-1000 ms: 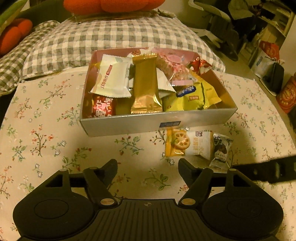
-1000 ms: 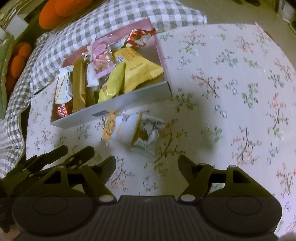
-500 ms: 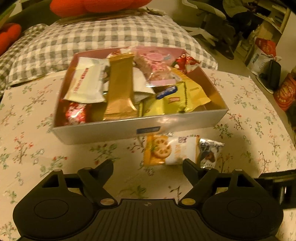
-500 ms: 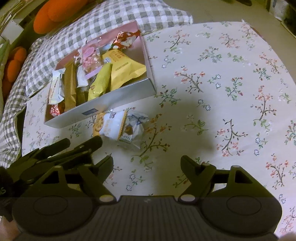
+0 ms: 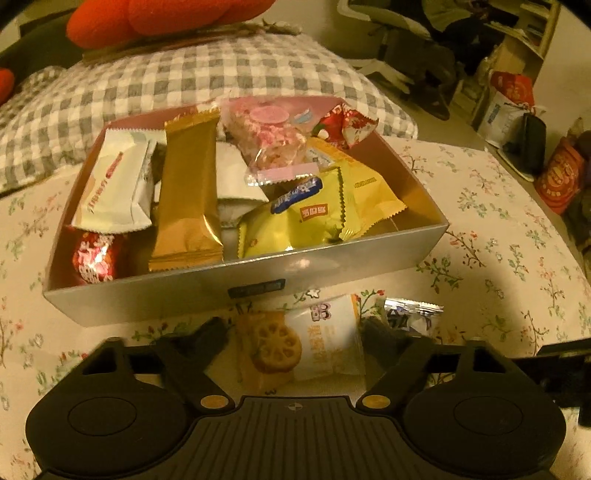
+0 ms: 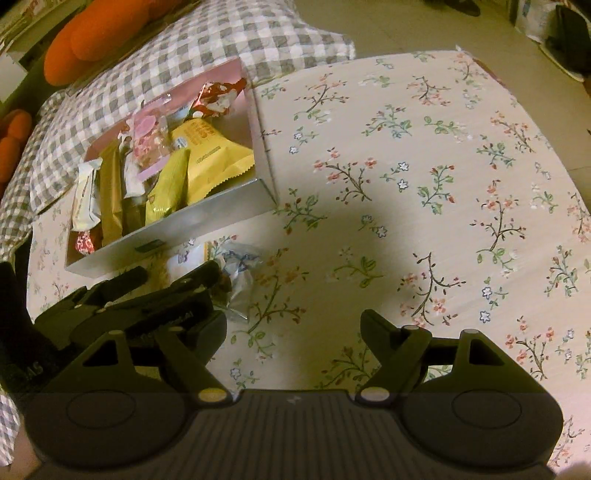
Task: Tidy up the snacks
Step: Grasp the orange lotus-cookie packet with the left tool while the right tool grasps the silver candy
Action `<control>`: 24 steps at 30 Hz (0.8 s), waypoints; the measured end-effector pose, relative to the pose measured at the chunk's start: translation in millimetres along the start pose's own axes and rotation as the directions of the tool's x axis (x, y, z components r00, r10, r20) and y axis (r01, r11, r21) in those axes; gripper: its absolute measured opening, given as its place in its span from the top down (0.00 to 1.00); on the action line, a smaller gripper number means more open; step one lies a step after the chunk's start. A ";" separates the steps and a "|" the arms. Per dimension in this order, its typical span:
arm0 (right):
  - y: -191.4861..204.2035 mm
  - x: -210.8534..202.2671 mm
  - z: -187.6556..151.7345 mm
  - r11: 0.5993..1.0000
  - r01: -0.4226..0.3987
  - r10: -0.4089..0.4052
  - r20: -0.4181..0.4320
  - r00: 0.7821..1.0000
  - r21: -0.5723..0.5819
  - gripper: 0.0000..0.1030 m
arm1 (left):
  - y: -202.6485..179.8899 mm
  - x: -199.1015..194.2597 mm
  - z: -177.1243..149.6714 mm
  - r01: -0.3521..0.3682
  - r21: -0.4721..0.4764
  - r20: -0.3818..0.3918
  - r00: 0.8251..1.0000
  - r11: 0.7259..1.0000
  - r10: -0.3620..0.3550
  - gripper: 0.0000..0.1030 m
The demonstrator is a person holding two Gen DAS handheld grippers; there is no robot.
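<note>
A silver box [image 5: 177, 295] with a pink inside holds several wrapped snacks and stands on the floral cloth. Just in front of it lies a white and orange biscuit packet [image 5: 306, 343], with a small silver packet [image 5: 410, 314] beside it on the right. My left gripper [image 5: 295, 345] straddles the biscuit packet; its jaws are closing, with the fingertips [image 5: 210, 338] close to the packet's two short edges. From the right wrist view the left gripper [image 6: 177, 275] sits low by the box [image 6: 192, 225] and the silver packet [image 6: 240, 266]. My right gripper [image 6: 293, 326] hangs open above bare cloth.
A grey checked cushion [image 5: 177, 77] with an orange plush [image 5: 162, 14] lies behind the box. Bags [image 5: 509, 107] and shelves stand on the floor at the far right. Flowered cloth [image 6: 443, 184] stretches to the right of the box.
The left gripper has come forward and down, so the biscuit packet now lies between its fingers, which widened and then narrowed. The right gripper has barely shifted.
</note>
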State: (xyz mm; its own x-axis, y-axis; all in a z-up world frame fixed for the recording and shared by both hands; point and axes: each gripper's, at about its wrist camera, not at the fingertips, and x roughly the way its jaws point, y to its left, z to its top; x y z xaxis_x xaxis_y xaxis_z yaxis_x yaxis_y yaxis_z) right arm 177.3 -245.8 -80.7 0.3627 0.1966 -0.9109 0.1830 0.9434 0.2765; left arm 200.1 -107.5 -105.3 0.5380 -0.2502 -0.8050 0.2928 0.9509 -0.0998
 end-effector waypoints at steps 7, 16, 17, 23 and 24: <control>1.4 0.9 1.0 1.000 0.003 -0.003 0.010 1.000 -0.001 0.26 | 9.0 -9.6 -5.9 0.023 0.021 -0.008 1.000 1.000 -0.023 0.49; 8.2 7.3 3.6 1.000 -0.013 0.013 0.013 1.000 -0.026 0.26 | 28.0 -32.4 -26.2 0.009 0.060 -0.053 0.999 0.998 -0.005 0.49; 9.4 8.9 4.3 0.999 -0.016 0.016 0.014 1.000 -0.029 0.27 | 31.7 -34.8 -26.7 -0.001 0.053 -0.063 0.998 0.999 0.005 0.49; 22.7 23.9 8.3 0.998 -0.041 0.043 0.031 0.999 -0.050 0.30 | 41.6 -54.2 -26.2 -0.047 0.085 -0.054 0.997 0.995 0.052 0.50; 24.2 27.3 8.9 0.998 -0.048 0.050 0.030 0.998 -0.047 0.32 | 43.8 -57.5 -26.6 -0.051 0.082 -0.048 0.997 0.995 0.055 0.50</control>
State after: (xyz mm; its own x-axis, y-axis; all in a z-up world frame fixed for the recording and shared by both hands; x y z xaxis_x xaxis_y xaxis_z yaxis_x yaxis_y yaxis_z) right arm 199.8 -220.0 -96.1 0.3984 0.2352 -0.8865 0.1219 0.9444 0.3054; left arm 161.0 -46.7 -78.9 0.5148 -0.1881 -0.8364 0.3290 0.9443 -0.0098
